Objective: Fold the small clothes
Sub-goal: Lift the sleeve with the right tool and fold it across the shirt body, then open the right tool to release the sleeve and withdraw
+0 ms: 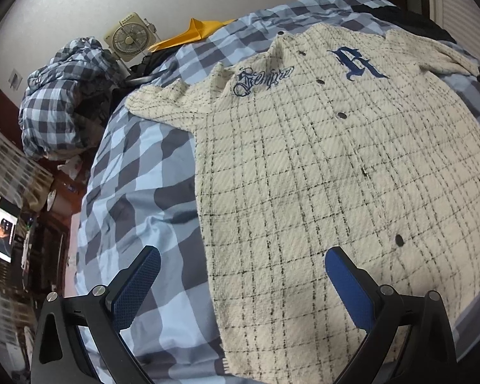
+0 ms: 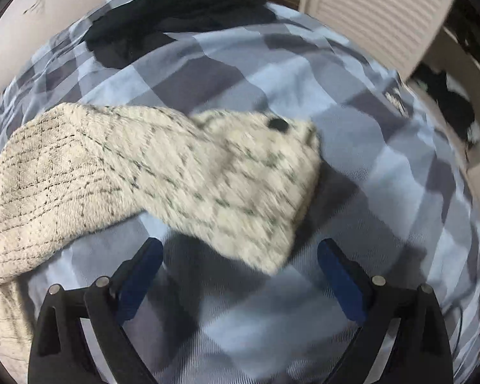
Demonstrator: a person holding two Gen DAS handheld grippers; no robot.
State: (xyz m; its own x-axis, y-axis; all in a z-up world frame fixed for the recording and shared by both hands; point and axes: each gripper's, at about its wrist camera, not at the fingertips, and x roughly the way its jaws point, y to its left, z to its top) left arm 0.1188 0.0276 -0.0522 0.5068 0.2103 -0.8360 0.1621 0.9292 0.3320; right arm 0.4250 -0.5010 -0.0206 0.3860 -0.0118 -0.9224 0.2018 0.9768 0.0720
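- A home bedroom: a bed covered in a blue-and-grey checked duvet fills both views.
- A bundled checked blanket lies beside it, near a small box fan against the plain wall.
- A louvred closet door stands past the bed.
- A lit screen glows on cluttered dark furniture (details unclear).

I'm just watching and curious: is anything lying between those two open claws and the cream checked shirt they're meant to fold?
Nothing visible. The left gripper hovers open over the cream shirt at its side edge, and the right gripper hovers open just short of the sleeve; only bare checked bedcover lies between.
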